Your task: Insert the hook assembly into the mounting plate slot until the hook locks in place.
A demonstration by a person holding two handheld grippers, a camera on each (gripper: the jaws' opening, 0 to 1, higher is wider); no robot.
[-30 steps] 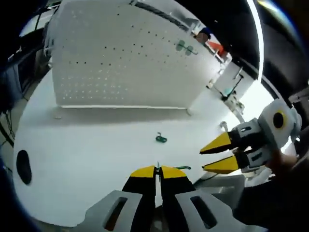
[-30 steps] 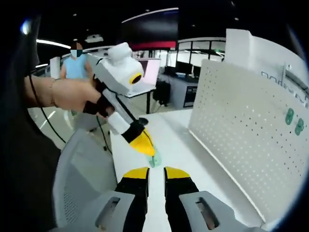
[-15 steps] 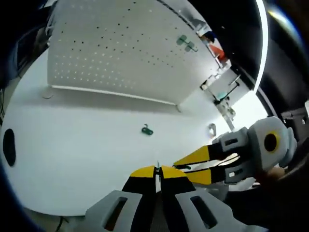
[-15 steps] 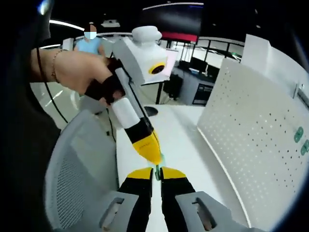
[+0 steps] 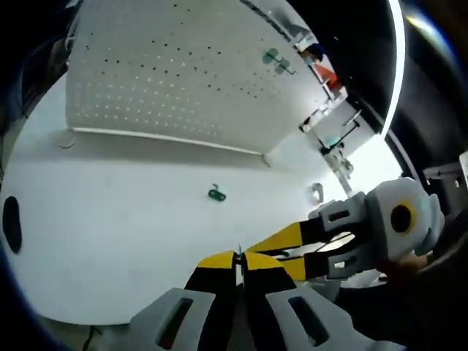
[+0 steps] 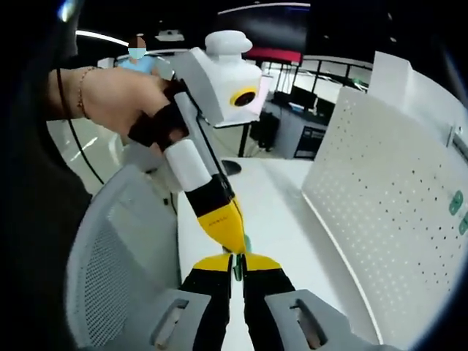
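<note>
Our left gripper pinches a thin green hook, and our right gripper has just closed onto it too: a handover. Beyond, a spare hook lies on the table, then the pegboard

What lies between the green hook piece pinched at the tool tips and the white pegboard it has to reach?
Nothing visible blocks the way. In the left gripper view, bare white table runs from the left tool to the pegboard. A second small green hook lies loose on the table, low and off to one side.
</note>
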